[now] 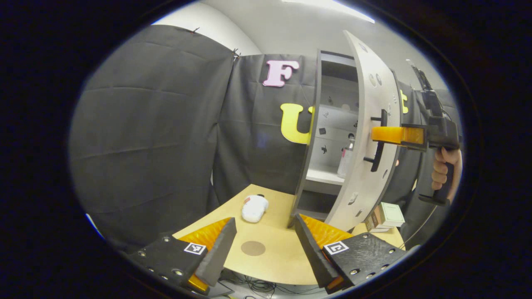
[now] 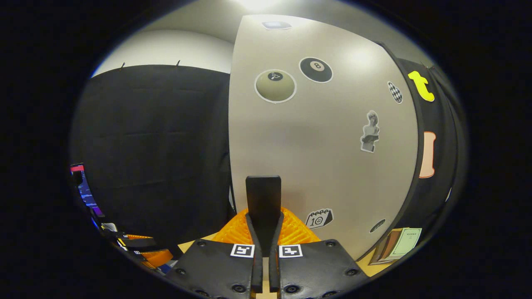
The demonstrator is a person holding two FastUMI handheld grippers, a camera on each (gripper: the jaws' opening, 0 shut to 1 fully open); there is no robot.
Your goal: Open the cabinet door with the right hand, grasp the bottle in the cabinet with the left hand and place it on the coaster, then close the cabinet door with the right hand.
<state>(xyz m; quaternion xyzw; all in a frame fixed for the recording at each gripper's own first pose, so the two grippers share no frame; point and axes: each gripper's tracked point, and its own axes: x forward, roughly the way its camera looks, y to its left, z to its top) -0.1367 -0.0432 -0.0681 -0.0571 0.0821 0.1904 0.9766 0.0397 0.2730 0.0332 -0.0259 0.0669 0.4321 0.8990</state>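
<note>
The right hand-held gripper (image 2: 263,232) was clamped on the handle (image 2: 263,203) of the half-open cabinet door (image 1: 370,137). The left hand-held gripper (image 1: 266,245) hung wide open and empty over the table (image 1: 266,265) near the coaster (image 1: 253,248); the bottle (image 1: 346,160) stood on the cabinet shelf.

The cabinet (image 1: 328,124) stands at the table's (image 1: 274,261) far edge, its door (image 1: 370,137) swung ajar. The bottle (image 1: 346,160) stands on a shelf inside. The coaster (image 1: 253,248) lies near the front edge.

The cabinet door (image 2: 324,137) carries a black ball sticker (image 2: 316,69) reading "8" and a calendar sticker (image 2: 319,218) reading "10".
</note>
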